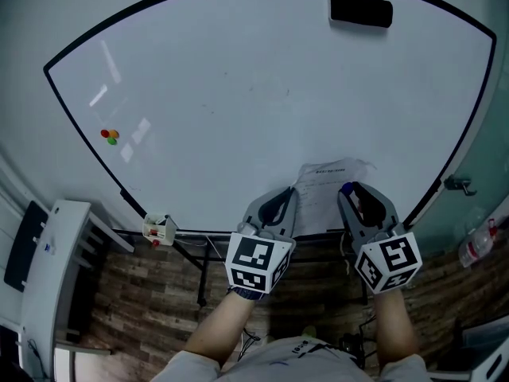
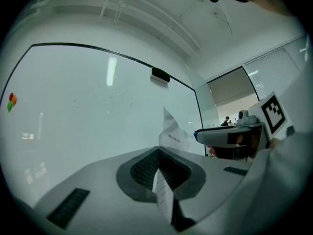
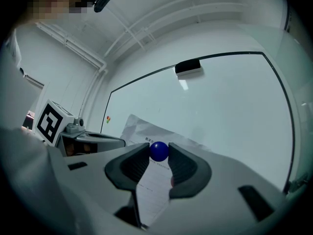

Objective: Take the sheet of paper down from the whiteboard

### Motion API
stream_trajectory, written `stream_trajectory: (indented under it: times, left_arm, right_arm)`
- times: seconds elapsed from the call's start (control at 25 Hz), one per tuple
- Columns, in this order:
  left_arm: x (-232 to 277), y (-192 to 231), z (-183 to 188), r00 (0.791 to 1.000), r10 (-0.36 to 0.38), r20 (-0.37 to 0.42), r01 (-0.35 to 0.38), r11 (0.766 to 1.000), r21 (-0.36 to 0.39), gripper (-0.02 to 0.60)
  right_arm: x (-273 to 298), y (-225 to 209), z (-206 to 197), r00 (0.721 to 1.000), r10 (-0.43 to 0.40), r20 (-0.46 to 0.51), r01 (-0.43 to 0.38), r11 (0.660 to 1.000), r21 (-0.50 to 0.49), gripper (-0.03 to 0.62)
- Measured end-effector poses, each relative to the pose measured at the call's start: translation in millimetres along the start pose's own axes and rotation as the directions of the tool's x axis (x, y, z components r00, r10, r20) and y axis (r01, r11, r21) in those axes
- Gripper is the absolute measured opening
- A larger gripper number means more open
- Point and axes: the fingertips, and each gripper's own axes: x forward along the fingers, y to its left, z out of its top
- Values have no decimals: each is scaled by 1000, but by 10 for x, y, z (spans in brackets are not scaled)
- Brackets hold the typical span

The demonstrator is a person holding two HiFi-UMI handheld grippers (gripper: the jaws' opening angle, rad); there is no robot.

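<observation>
The left gripper (image 2: 158,152) is seen with its jaws closed on the sheet of paper (image 2: 174,134), whose edge is pinched between the ribbed pads (image 2: 144,168). Beyond the jaws the sheet is raised in a crumpled peak against the whiteboard (image 2: 88,111), and a line of print is shown on it. A black eraser (image 2: 160,75) is stuck at the board's upper frame, and coloured magnets (image 2: 11,102) are set at its far left. The right gripper (image 2: 201,135) is held just beside the sheet, with a blue piece (image 2: 195,133) seen at its tip and its marker cube (image 2: 272,112) behind.
</observation>
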Motion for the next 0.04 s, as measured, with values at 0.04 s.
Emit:
stream_trajectory:
  times: [0.04]
  left_arm:
    - [-2,-3,-19,1000,-2,-5,2,1000,-7,14]
  right_arm:
    - [-1,2,-1,1000,-1,-1,1,1000,-1,129]
